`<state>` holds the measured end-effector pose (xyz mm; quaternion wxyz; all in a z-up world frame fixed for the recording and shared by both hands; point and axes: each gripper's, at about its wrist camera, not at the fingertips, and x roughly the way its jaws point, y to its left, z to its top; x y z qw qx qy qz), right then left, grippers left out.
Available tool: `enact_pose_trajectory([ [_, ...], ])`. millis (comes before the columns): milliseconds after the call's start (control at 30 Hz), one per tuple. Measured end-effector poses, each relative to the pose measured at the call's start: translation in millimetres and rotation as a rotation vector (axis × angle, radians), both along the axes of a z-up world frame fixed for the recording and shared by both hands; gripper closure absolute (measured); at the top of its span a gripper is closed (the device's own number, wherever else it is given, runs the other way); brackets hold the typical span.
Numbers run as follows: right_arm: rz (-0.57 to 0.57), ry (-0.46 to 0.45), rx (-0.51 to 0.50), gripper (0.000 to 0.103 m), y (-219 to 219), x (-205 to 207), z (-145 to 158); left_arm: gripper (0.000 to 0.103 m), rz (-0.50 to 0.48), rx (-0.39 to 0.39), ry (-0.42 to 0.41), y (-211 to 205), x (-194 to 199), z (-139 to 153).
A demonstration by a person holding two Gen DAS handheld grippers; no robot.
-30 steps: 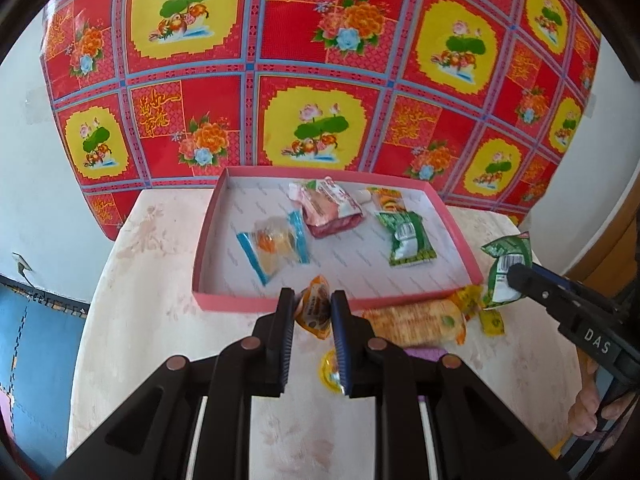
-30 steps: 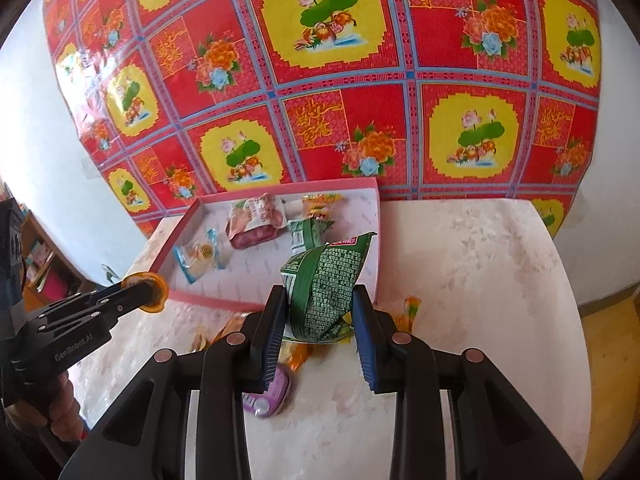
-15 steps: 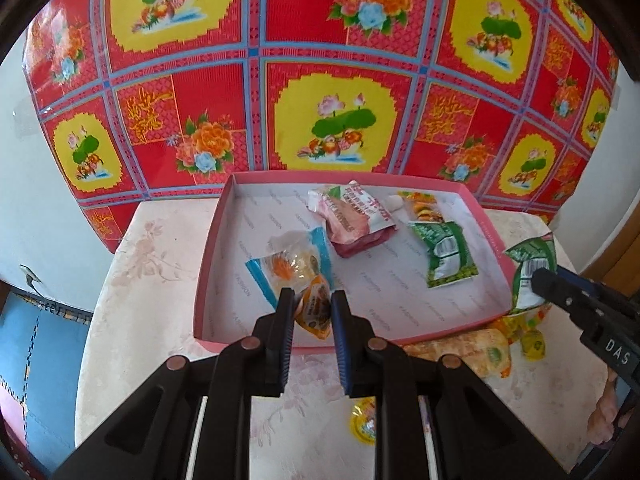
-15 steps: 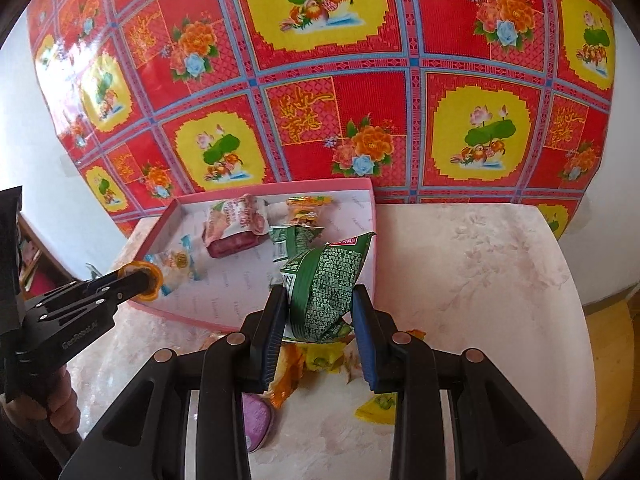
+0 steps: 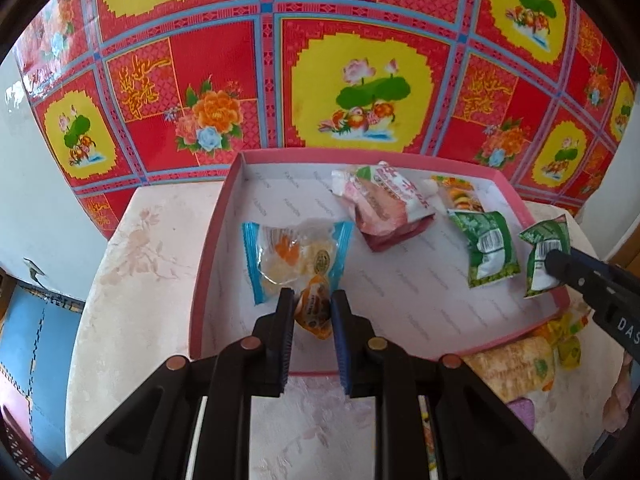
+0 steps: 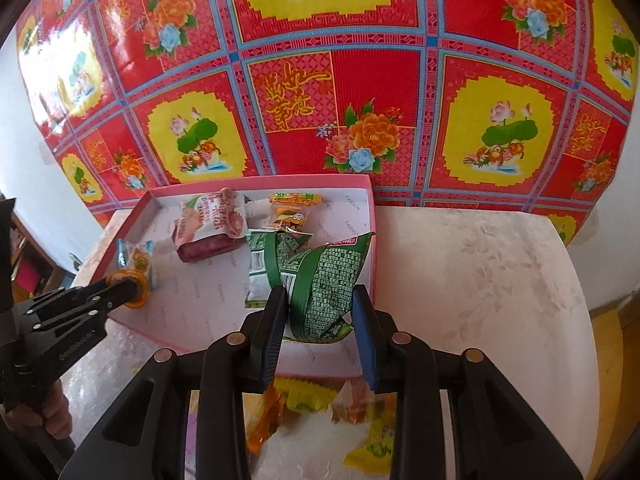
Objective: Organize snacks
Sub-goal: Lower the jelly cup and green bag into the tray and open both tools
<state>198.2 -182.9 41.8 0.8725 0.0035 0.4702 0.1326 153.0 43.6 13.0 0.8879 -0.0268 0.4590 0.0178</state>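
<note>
Both grippers are over the box [image 5: 208, 264]: left gripper [image 5: 311, 312] clamped on an orange sweet [image 5: 314, 312], right gripper [image 6: 318, 308] on a green packet [image 6: 324, 280]. I'd go low over bare floor, then let go.

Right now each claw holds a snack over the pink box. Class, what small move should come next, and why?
Probably lower a little and open both. The left claw pinches the small orange packet just above the pink box floor beside the blue-edged pastry; the right claw holds the green packet inside the near wall. Both seem placed for release.
</note>
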Motion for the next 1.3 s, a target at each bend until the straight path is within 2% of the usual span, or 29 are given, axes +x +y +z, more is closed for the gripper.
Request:
enact_pose_trajectory([
  [500,-0.014,0.014,0.004,0.070,2.0,27.7,-20.8,0.083,0.025,-0.025,-0.022,7.2,18.7,-3.0],
  [667,0.004,0.001,0.020,0.070,4.1,31.6,-22.7,0.082,0.036,-0.055,0.009,11.5,25.0,-11.5],
  [1000,0.003,0.023,0.060,0.070,6.3,42.4,-30.2,0.082,0.039,-0.045,0.022,11.6,30.0,-19.8],
  [1200,0.011,0.025,0.042,0.069,7.4,43.8,-30.4,0.082,0.046,-0.045,0.024,10.4,36.1,-19.8],
  [1267,0.012,0.030,0.039,0.069,8.2,45.2,-30.7,0.079,0.045,-0.051,0.029,11.3,38.9,-18.2],
  [1300,0.013,0.031,0.039,0.069,9.0,45.9,-31.2,0.075,0.045,-0.062,0.032,11.5,39.1,-17.6],
])
